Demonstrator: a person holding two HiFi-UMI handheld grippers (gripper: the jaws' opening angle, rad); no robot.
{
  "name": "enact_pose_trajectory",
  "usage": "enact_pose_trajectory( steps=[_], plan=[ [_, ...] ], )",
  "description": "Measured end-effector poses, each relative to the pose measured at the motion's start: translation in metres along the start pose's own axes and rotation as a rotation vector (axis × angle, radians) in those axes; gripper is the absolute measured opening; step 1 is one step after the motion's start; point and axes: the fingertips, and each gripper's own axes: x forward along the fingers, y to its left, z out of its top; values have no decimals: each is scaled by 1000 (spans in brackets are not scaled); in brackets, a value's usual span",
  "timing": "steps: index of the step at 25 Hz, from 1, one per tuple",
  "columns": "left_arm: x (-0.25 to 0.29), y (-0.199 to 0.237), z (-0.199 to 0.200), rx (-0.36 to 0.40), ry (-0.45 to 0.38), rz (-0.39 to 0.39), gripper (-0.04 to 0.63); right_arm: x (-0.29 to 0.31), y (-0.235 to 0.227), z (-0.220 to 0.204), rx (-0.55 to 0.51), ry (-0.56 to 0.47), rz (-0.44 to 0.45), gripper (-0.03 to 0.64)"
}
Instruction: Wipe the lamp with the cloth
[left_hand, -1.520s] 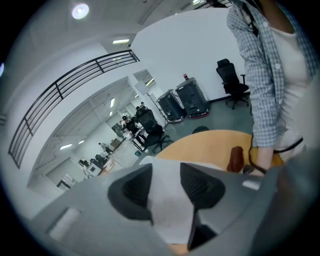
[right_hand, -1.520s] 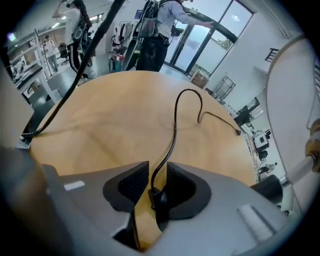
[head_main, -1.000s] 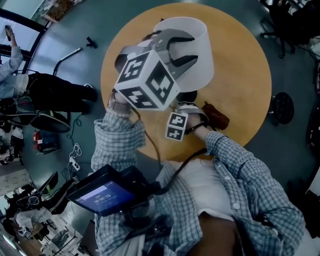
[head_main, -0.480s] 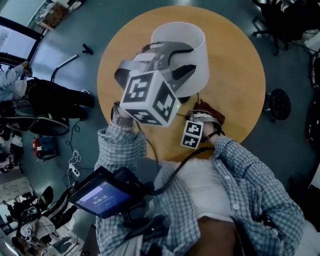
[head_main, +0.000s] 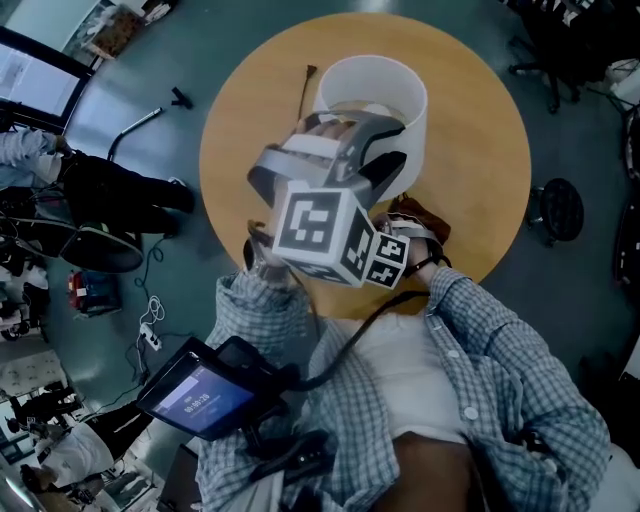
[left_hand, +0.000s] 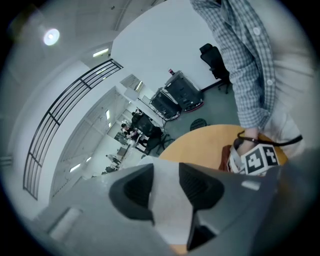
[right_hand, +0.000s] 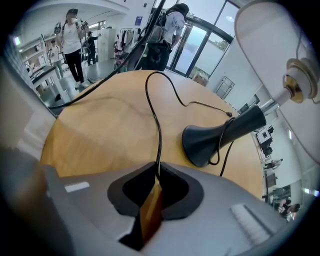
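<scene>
Hiding lamp (head_main: 366, 76) base, left gripper (head_main: 372, 148), cloth (head_main: 430, 222) half-covered

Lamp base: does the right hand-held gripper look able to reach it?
Probably yes: the right hand-held gripper, jaws just closed on the cloth, faces the lamp base; only the cord crosses the table between.

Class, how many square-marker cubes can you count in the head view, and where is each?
2. The large marker cube is at centre, just below the white lampshade. The small marker cube sits at its right, next to the brown cloth. None appears hidden.
</scene>
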Motion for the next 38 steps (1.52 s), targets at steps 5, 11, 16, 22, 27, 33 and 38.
enact_pose_trajectory(
  steps=[5, 11, 16, 22, 27, 33, 38],
  plan=[
    [0, -7, 2, -10, 6, 22, 157, -4, -4, 4, 25, -48, 14, 52],
    [-2, -8, 5, -47, -14, 53, 158, -18, -9, 15, 78, -127, 31, 153],
    [-13, -3, 6, -137, -95, 92, 152, -35, -7, 25, 126, -199, 35, 187],
    [-30, 15, 17, -215, -184, 211, 54, -71, -9, 23, 219, -323, 2, 188],
    [-45, 21, 10, -307, -242, 293, 5, -103, -16, 2, 354, -391, -57, 149],
    [-60, 23, 4, -367, -297, 342, 5, -120, -18, -32, 450, -379, -94, 123],
    [-64, 22, 0, -364, -301, 343, 5, -116, -12, -40, 494, -352, -88, 123]
  ],
)
